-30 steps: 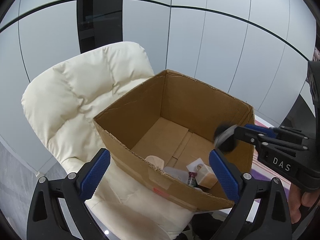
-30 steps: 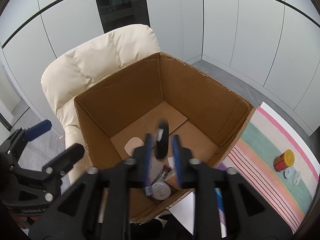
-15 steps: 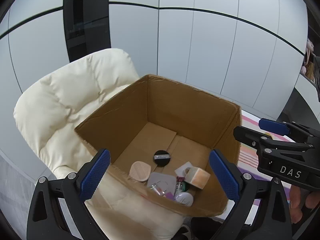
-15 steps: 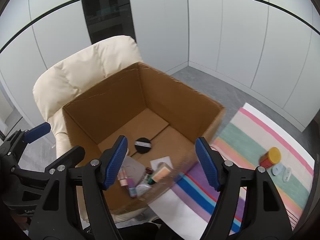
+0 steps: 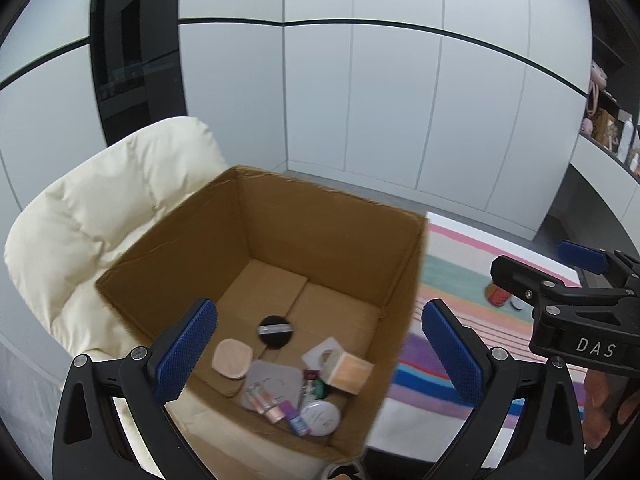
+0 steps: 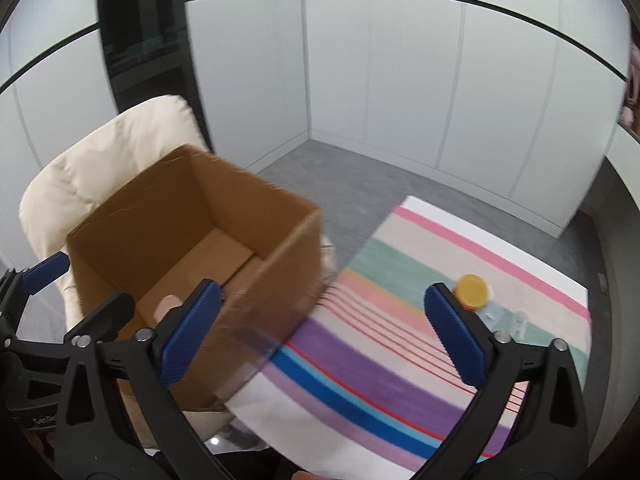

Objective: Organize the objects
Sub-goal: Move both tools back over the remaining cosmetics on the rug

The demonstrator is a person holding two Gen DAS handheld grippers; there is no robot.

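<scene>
Brown corrugated cardboard box (image 5: 320, 240) on a puffy cream quilted chair (image 5: 100, 216). Inside, on the flat floor: one round black puff case (image 5: 275, 330), one soft peach pad (image 5: 233, 364), one tan cube (image 5: 347, 371), one white round compact (image 5: 320, 418), perhaps several small tubes. Left gripper (image 5: 320, 350) spread wide, empty. Right gripper (image 6: 320, 334) likewise released, above a striped woven rug (image 6: 400, 360) with one yellow-lidded jar (image 6: 473, 291).

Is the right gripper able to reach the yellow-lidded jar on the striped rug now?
Probably yes: the right gripper is open and empty, and nothing stands between it and the yellow-lidded jar.
</scene>
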